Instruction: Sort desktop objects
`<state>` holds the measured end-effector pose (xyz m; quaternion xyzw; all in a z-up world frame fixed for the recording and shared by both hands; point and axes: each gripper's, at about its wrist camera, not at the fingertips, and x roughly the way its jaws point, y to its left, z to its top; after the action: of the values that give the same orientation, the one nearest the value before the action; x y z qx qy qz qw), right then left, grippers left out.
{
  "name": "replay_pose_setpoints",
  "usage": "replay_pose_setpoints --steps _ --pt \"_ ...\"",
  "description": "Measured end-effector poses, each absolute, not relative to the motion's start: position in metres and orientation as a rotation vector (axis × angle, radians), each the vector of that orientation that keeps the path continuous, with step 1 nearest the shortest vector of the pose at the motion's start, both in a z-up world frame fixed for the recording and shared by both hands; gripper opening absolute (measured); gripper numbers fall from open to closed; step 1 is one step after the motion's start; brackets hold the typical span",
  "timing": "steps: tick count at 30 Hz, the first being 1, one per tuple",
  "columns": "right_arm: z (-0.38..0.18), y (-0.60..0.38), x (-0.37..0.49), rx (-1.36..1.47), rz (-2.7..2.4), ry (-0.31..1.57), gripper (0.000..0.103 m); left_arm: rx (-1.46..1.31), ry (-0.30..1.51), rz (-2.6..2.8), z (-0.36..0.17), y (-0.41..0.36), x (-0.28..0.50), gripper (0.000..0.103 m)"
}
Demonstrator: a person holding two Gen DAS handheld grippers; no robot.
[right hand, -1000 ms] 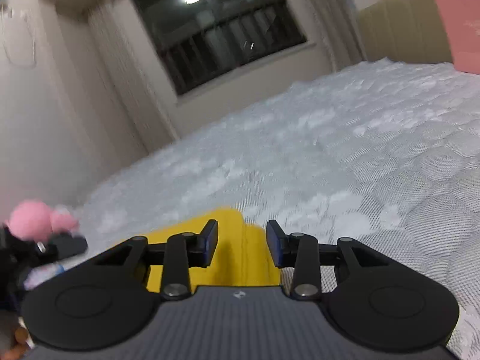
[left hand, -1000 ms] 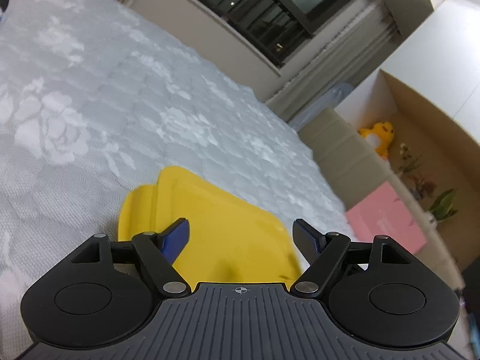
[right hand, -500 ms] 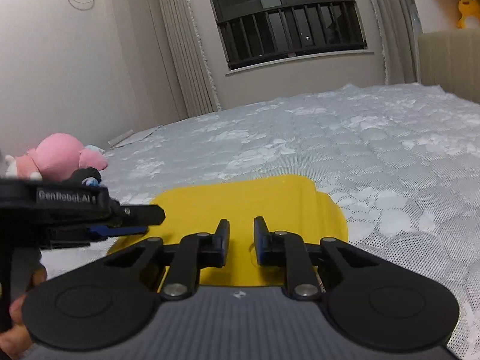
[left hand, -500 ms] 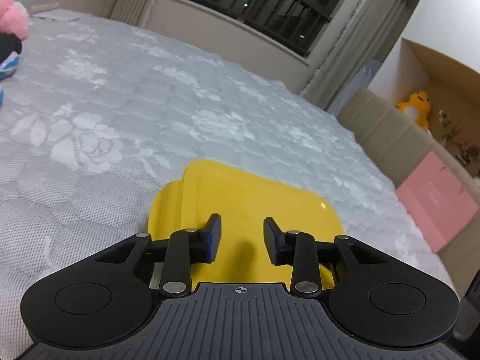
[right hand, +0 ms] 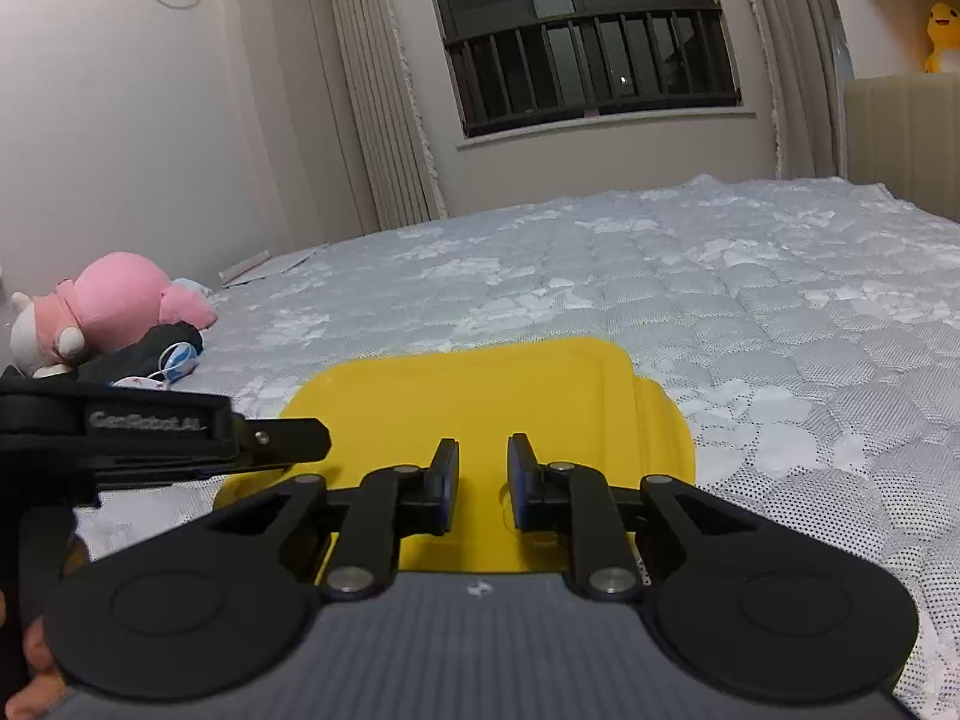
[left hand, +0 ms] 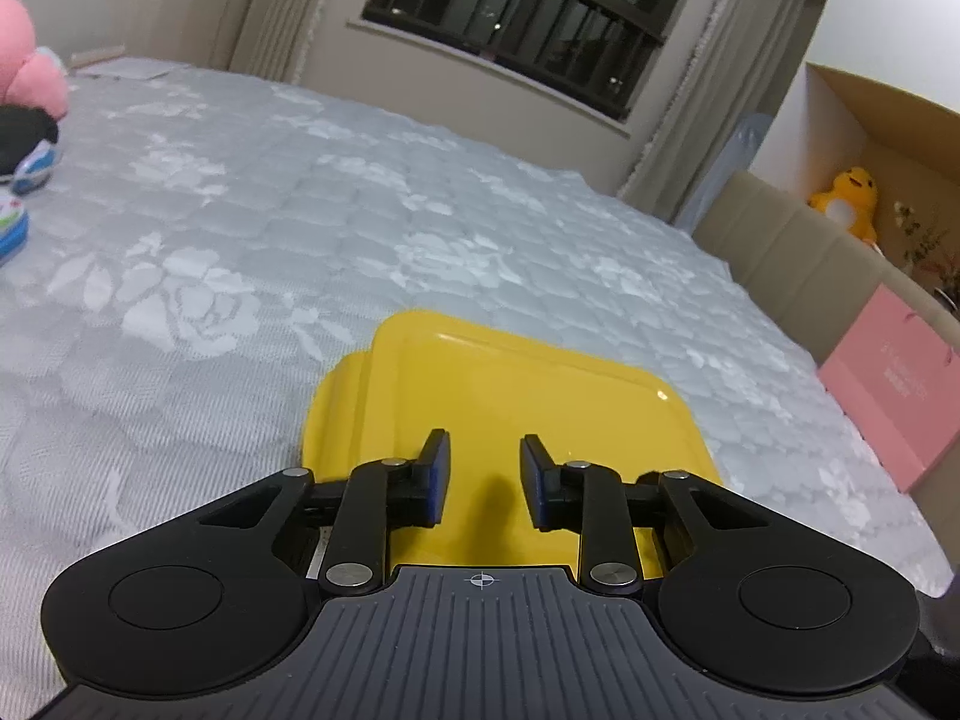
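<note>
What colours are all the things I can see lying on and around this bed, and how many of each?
Yellow: 2, the tray and the duck toy
Pink: 2, the plush toy and the box
Black: 1, the dark bundle
Total: 5

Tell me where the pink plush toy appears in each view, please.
Left wrist: the pink plush is at the far left edge, cut off by the frame.
Right wrist: it lies at middle left on the bed, beyond the left tool.
Shared landmark: the yellow tray, low in the centre of both.
</note>
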<state>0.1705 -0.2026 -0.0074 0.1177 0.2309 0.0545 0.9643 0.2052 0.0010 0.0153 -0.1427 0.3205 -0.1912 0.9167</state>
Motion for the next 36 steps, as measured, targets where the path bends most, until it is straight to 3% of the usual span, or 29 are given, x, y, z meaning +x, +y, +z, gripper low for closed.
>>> replay_pose_setpoints --steps 4,8,11,15,20,24,27,33,36 --pt "-0.002 -0.217 0.152 0.343 0.140 0.458 0.023 -0.319 0.655 -0.391 0.023 0.009 0.186 0.042" --pt "0.009 -0.223 0.112 0.330 0.126 0.388 0.039 -0.297 0.604 -0.370 0.033 0.017 0.143 0.056" --pt "0.011 -0.222 0.085 0.283 0.107 0.369 0.041 -0.239 0.559 -0.345 0.033 0.013 0.109 0.062" --pt "0.003 -0.219 0.058 0.272 0.078 0.376 0.050 -0.158 0.540 -0.298 0.022 0.003 0.079 0.070" --pt "-0.013 -0.215 0.035 0.273 0.026 0.409 0.051 -0.141 0.616 -0.278 0.000 -0.003 0.064 0.071" --pt "-0.020 -0.210 0.024 0.264 0.010 0.421 0.058 -0.111 0.628 -0.236 0.000 -0.007 0.057 0.077" --pt "-0.024 -0.204 0.018 0.236 -0.030 0.405 0.075 -0.080 0.603 -0.207 -0.002 -0.010 0.052 0.084" --pt "-0.034 -0.194 0.007 0.186 -0.117 0.365 0.097 -0.029 0.567 -0.143 -0.009 -0.006 0.042 0.094" --pt "-0.038 -0.197 0.006 0.203 -0.129 0.355 0.100 -0.028 0.568 -0.131 -0.009 -0.005 0.044 0.098"
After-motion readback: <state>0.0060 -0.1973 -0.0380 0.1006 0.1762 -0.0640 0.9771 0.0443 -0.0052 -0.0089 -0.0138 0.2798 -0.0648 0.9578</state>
